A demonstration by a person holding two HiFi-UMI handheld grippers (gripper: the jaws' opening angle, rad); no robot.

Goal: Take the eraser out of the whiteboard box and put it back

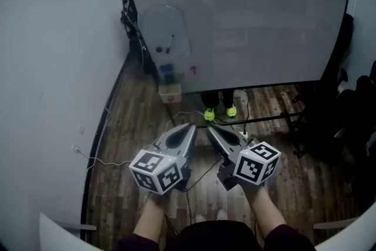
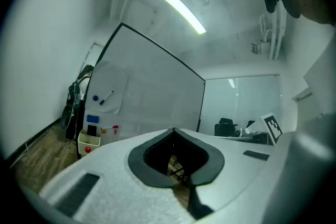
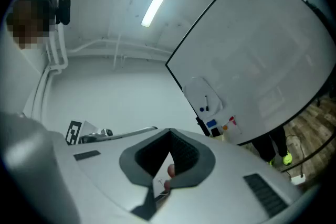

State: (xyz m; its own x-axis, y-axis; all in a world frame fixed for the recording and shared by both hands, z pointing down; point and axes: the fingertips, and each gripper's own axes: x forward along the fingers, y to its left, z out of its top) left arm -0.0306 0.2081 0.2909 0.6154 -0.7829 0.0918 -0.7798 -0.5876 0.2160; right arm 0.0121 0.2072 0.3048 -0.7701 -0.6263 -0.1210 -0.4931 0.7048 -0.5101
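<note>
A cream whiteboard box [image 1: 170, 91] hangs at the lower left of the whiteboard [image 1: 247, 14]. A dark block stands in the box [image 2: 88, 142], and a blue block [image 2: 92, 119] sits on the board just above it; I cannot tell which one is the eraser. The blue block [image 3: 211, 124] also shows in the right gripper view. My left gripper [image 1: 192, 126] and right gripper [image 1: 210, 129] are held side by side low over the floor, well short of the box. On both, the jaws meet at the tips with nothing between them [image 2: 174, 129] [image 3: 169, 131].
A marker [image 2: 106, 97] and a blue magnet [image 2: 95, 97] sit on the board. Someone in neon-yellow shoes [image 1: 210, 114] stands behind the board. Cables and a power strip [image 1: 244, 136] lie on the wood floor. The wall is close on the left, dark chairs [image 1: 352, 109] on the right.
</note>
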